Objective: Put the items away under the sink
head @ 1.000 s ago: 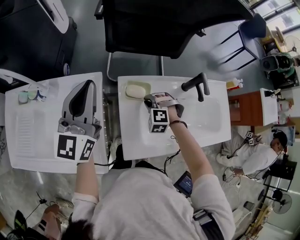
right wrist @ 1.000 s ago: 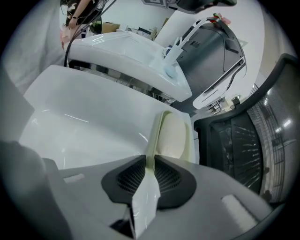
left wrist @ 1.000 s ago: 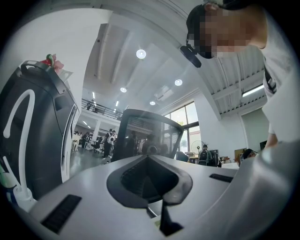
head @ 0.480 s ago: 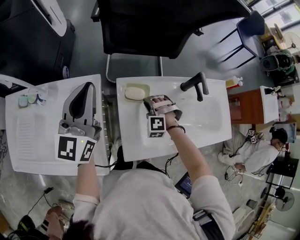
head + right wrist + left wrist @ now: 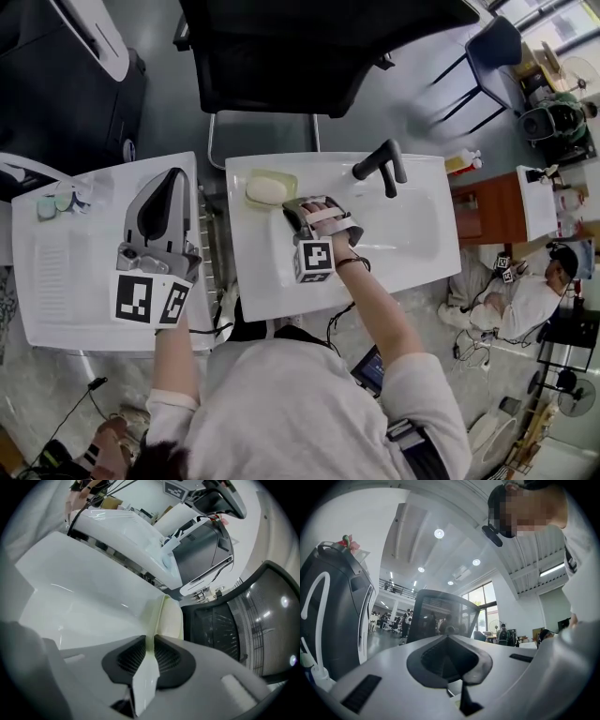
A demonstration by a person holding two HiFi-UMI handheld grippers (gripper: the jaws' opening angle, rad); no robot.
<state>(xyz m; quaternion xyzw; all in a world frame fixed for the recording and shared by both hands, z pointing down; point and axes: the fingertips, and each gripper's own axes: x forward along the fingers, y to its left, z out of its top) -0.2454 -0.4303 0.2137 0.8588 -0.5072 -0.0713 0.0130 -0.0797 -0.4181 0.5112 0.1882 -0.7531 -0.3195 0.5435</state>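
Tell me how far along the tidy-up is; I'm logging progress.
Nothing looks put away yet. In hand: the right gripper is shut on the rim of the soap dish, soap inside, at the sink's back corner. The left gripper hangs shut and empty over the side counter. Left: carrying the dish under the sink.

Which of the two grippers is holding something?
The right gripper, clamped on the rim of the pale soap dish; the left gripper is shut, empty.
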